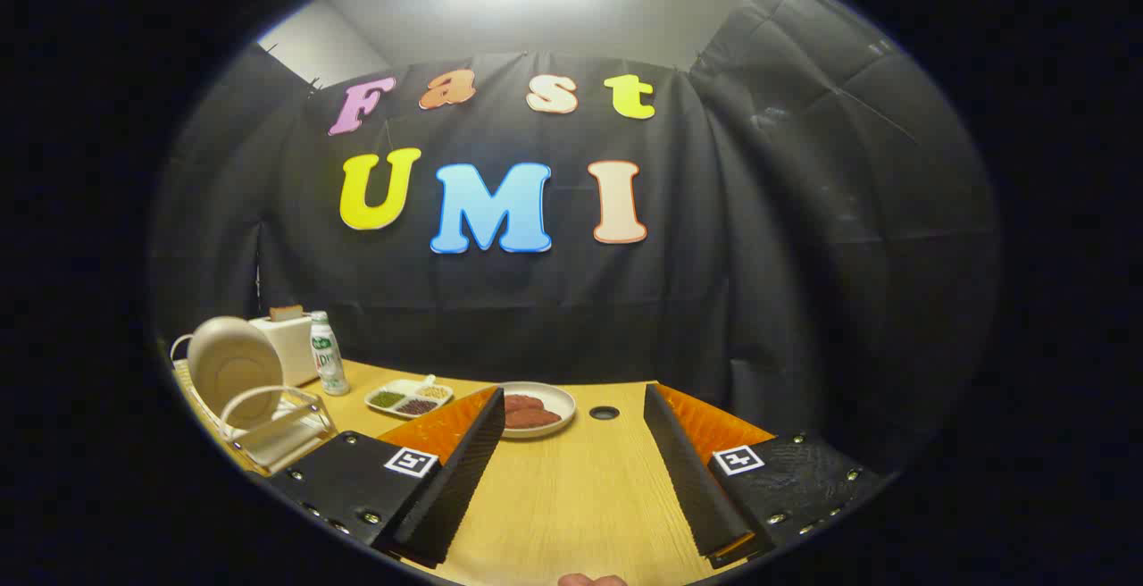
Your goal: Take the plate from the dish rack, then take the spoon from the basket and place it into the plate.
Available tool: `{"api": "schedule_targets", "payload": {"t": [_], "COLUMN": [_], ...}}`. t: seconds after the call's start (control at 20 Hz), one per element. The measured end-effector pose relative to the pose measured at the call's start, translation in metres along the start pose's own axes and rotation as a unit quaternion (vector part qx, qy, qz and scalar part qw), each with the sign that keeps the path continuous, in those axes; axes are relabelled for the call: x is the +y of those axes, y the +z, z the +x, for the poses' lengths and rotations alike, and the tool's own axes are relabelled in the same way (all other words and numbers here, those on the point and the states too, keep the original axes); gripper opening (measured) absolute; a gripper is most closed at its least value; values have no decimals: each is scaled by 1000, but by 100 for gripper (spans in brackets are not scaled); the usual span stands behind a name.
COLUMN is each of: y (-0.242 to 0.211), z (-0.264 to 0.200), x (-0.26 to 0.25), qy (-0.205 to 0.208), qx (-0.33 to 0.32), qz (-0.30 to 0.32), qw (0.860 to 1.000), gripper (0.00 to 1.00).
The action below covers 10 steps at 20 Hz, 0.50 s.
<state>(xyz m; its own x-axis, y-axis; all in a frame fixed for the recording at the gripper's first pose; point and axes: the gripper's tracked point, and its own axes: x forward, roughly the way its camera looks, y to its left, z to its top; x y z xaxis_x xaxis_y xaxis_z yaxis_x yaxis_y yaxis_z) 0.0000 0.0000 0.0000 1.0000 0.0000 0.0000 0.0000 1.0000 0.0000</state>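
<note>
Fingers spread wide on the gripper (571, 470), nothing between them, only bare table (571, 497) under the gap. I read this as the start: plate step not begun.

Plate (234, 372) stands on edge in the dish rack (268, 434), off to the left beyond the left finger, its flat underside turned toward me. A white wire hoop of the rack crosses in front of its lower part. I can't make out the basket or the spoon from here, so I'm parking that half of the task.

Clutter near the rack: toaster (287, 345) just behind the plate, bottle (328, 354) beside it, divided snack dish (409, 397) a bit further right, a second dish with reddish food (536, 409) just ahead of the left finger, cable hole (604, 413) in the tabletop.

How I'd run this step:
- swing left and square up on the plate's upper rim, where no rack wire gets in the way
- keep fingers wide until one sits on each face of the rim, then close
- lift straight up out of the slot before pulling away; dragging sideways likely catches the hoop
- stay off the bottle, it looks easy to tip
- set the plate down on open table between the rack and the food dish side
</note>
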Motion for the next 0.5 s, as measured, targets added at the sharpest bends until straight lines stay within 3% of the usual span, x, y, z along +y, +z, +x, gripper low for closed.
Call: {"api": "schedule_targets", "payload": {"t": [0.15, 0.5], "y": [52, 115], "z": [-24, -51], "x": [28, 81], "qy": [4, -3], "qx": [-16, -22], "qz": [7, 8], "qw": [1000, 1000], "gripper": [96, 96]}}
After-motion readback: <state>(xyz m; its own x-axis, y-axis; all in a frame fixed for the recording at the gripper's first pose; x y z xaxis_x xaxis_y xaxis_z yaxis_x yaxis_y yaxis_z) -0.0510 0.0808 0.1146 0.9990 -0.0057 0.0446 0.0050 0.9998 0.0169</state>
